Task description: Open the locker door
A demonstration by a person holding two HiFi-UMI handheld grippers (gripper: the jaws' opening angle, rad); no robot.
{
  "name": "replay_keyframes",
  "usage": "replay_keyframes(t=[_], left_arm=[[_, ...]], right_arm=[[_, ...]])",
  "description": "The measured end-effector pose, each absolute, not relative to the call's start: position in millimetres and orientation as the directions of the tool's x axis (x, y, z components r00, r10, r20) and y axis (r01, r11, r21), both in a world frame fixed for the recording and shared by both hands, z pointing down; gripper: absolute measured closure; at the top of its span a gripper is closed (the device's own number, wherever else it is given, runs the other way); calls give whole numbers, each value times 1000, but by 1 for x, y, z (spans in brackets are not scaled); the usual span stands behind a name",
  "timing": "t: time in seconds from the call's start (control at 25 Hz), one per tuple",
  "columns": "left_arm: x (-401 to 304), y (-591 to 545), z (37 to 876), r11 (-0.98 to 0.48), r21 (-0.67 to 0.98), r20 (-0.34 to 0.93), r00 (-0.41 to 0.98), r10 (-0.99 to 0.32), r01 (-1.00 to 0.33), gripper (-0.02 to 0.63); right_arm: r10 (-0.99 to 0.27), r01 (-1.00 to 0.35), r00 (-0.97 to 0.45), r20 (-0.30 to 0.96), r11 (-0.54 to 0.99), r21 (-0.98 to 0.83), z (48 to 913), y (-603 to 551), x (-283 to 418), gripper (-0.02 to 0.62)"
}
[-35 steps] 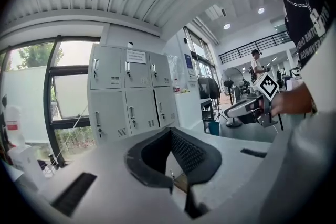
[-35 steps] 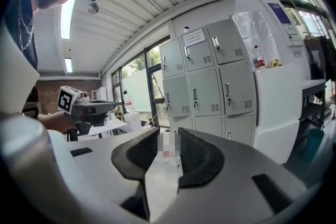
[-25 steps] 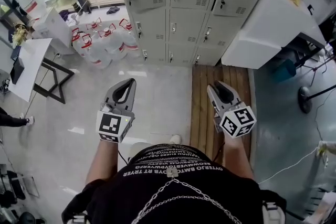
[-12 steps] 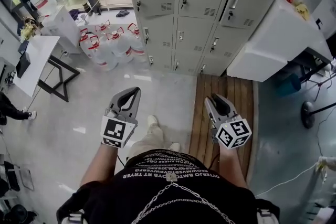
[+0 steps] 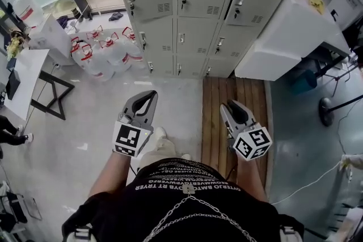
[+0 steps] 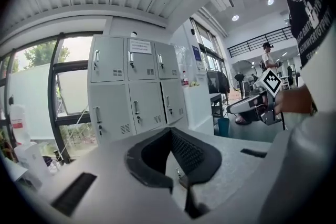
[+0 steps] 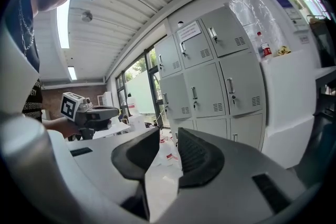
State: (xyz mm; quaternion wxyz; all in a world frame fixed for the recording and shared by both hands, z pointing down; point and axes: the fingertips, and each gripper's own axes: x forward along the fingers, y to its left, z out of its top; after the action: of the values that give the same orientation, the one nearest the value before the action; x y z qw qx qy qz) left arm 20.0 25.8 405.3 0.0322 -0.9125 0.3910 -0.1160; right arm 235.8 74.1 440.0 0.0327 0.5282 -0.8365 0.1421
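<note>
At the 9 o'clock edge of the head view, a white desk [image 5: 22, 79] is standing on black legs. A cluster of big water jugs [image 5: 102, 51] with red handles is sitting on the floor at about 10 o'clock, just beside the lockers. The person is holding the left gripper [image 5: 151, 94] out in front at 11 o'clock. Its claw tips are meeting and nothing is between them. The grey lockers [image 5: 193, 8] are filling the 12 o'clock position against the wall, well apart from both grippers, and every door in sight is closed. The right gripper [image 5: 229, 105] is pointing the same way at 1 o'clock, over a strip of wooden flooring [image 5: 235, 90]. Its claws are standing apart, holding nothing. A white counter [image 5: 283, 37] is running off at 2 o'clock, touching the lockers' right end.
</note>
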Motion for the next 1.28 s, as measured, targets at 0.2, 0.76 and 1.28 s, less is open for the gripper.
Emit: replay_keyframes(t=[0.2,0.76,1.28], left_arm=[[27,-13,402,-719,-143,180,697,-694,-680,603],[-9,-125,401,-708,-147,160,690,-706,-691,603],[-85,-206,405,-700,-129,143,686,-714,-702,603]], right_arm=[[-882,-904,-420,213,384,-190,434,39,239,489],[-863,-890,-455,218,431,-151,415,-82,188,489],[-869,-894,-448,209,432,-119,401,-163,115,491]])
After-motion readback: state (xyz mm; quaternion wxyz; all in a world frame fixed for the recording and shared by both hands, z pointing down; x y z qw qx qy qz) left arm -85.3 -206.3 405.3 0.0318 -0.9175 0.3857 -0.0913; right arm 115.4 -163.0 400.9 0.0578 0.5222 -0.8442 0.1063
